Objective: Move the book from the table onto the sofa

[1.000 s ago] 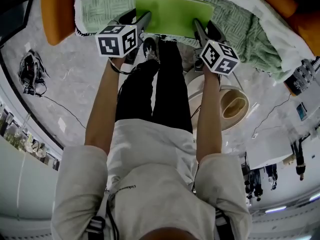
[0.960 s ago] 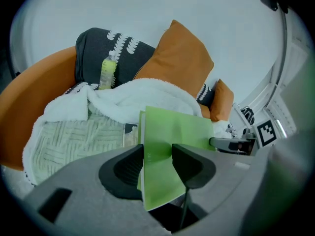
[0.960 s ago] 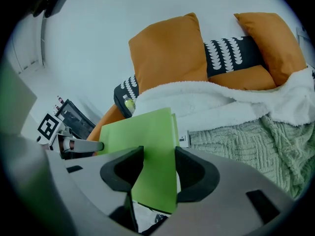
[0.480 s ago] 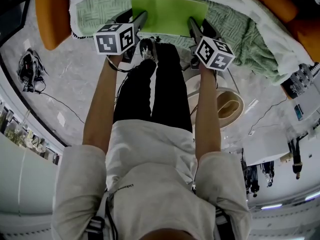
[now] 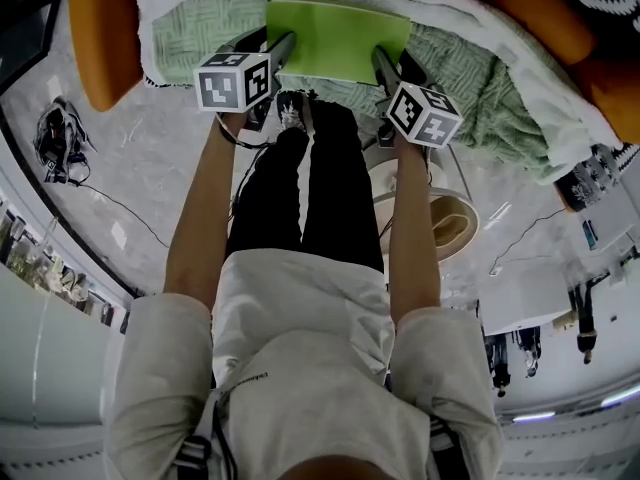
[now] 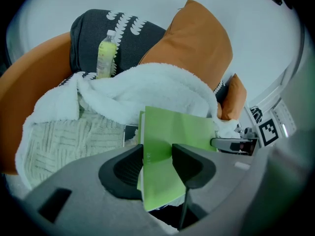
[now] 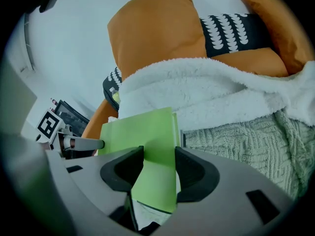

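While the thin lime-green book (image 5: 338, 36) is pinched at one edge by the left gripper (image 6: 157, 157) and at the other by the right gripper (image 7: 159, 167), it is held over the orange sofa (image 5: 105, 38) — above the green knitted throw (image 5: 195, 23) spread there.

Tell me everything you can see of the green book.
The book is slim, with a plain light-green cover, closed and roughly flat. The left gripper clamps its left edge and the right gripper its right edge. It hangs over the sofa's pale knitted blanket; contact with it cannot be told.
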Tool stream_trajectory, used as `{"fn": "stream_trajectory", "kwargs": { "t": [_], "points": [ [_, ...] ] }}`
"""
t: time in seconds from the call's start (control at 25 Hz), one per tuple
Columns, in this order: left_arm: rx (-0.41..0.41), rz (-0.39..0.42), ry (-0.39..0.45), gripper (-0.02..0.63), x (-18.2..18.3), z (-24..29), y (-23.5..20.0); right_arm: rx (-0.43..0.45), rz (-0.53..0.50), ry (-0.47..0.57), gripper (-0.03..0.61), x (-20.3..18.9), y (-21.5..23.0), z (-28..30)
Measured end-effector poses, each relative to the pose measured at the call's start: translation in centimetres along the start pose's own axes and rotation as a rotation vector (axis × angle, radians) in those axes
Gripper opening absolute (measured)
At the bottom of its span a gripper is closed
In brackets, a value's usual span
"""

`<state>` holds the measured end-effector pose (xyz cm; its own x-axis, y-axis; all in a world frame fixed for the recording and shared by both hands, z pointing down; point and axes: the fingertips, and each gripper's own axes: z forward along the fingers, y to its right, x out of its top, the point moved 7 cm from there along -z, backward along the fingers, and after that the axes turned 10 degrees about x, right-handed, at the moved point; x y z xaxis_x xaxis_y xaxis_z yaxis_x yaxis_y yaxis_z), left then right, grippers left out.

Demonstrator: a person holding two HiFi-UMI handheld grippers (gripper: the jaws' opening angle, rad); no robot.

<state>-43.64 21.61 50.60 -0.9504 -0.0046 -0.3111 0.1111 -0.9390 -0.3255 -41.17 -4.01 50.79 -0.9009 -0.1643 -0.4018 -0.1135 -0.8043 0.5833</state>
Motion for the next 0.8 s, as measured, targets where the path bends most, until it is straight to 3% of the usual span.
{"fn": "stream_trajectory", "kwargs": {
  "t": [0.8],
  "points": [
    [0.017,-0.059,-0.127,0.195,0.5,3.1,-1.7,-0.034,0.055,-0.112,0.183,0.3,1.1,2.9]
  ]
}}
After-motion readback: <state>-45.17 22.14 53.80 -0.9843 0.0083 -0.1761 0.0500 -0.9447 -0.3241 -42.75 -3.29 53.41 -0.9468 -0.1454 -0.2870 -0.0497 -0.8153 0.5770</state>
